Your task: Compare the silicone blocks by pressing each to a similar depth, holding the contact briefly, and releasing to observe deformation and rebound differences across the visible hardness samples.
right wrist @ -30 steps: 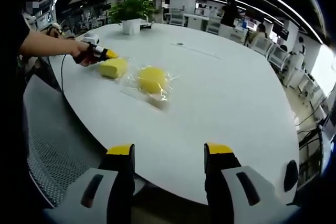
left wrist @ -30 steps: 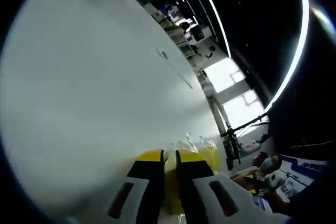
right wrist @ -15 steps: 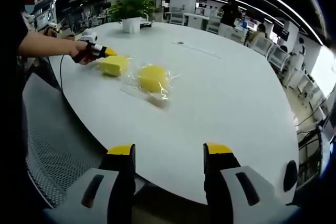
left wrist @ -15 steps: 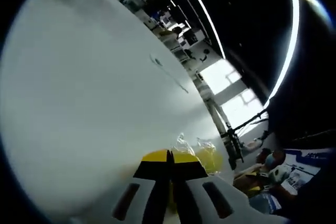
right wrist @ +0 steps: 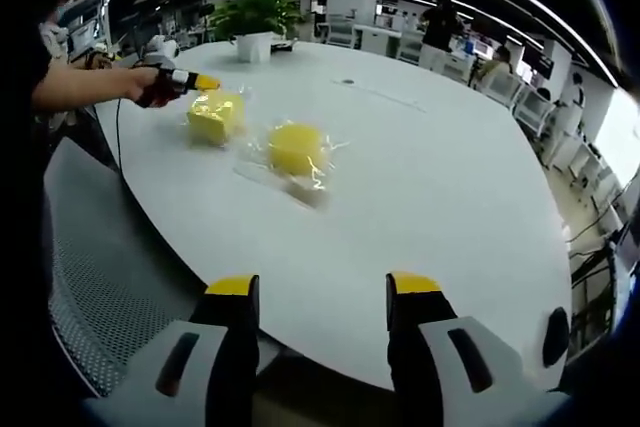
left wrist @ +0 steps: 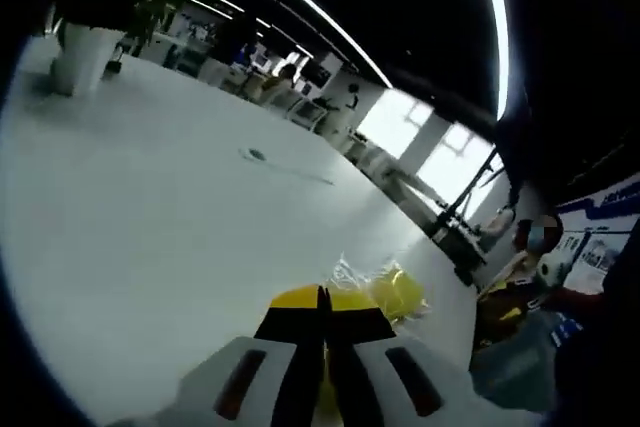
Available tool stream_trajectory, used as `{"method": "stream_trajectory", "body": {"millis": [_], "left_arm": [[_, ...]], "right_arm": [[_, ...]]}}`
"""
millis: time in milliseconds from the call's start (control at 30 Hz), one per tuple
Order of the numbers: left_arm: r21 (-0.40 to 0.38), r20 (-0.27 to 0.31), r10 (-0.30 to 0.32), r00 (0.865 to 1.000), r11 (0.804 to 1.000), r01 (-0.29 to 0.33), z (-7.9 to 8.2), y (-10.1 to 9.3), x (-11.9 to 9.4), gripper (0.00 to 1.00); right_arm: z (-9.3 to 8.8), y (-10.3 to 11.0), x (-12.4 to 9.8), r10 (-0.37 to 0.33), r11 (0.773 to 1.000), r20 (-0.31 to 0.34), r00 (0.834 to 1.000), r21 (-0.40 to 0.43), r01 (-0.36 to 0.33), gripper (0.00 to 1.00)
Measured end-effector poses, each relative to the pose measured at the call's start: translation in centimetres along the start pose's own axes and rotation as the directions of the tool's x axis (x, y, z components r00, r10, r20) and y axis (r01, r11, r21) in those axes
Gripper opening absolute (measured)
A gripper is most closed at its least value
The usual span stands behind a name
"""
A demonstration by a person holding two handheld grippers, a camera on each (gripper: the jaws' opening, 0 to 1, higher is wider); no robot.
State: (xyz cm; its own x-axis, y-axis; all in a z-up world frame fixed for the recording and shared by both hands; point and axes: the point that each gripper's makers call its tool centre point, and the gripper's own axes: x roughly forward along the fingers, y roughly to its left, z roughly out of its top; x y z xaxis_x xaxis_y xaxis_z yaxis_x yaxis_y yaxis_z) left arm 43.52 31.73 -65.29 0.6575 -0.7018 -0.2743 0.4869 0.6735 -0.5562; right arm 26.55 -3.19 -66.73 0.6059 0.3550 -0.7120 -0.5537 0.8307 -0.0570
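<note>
Two yellow silicone blocks in clear plastic wrap lie on the white round table (right wrist: 450, 197). The square block (right wrist: 215, 117) is at the far left and looks tipped up on one edge. The round block (right wrist: 295, 147) sits just right of it. My left gripper (right wrist: 190, 80), held by a person's hand (right wrist: 140, 87), is at the square block's upper edge. Seen along its own jaws, my left gripper (left wrist: 322, 299) is shut, apparently pinching that block's wrapped edge, with the round block (left wrist: 398, 292) just beyond. My right gripper (right wrist: 320, 292) stands open over the near table edge, holding nothing.
A potted plant (right wrist: 255, 17) stands at the far side of the table. A grey mesh chair (right wrist: 100, 297) sits below the near left edge. Desks and seated people fill the office behind. A masked person (left wrist: 540, 242) sits beyond the table.
The left jaws closed from a narrow gap to shut. The left gripper then rose and tilted back, and the square block tipped up with it. The right gripper stayed put.
</note>
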Motion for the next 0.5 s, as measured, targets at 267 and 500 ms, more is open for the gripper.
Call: {"method": "stream_trajectory", "body": {"millis": [267,500], "left_arm": [[0.180,0.006,-0.029,1.000,0.983,0.028,2.4,-3.5,-1.1,0.00],[0.313,-0.010,-0.022,1.000,0.950,0.024,3.4,-5.6,-1.2,0.00]], "right_arm": [[0.6,0.2,0.2,0.016,1.000,0.022,1.000,-0.008,-0.016,0.47],[1.0,0.2,0.1,0.025,0.999,0.043,0.999,-0.025,-0.024,0.46]]}}
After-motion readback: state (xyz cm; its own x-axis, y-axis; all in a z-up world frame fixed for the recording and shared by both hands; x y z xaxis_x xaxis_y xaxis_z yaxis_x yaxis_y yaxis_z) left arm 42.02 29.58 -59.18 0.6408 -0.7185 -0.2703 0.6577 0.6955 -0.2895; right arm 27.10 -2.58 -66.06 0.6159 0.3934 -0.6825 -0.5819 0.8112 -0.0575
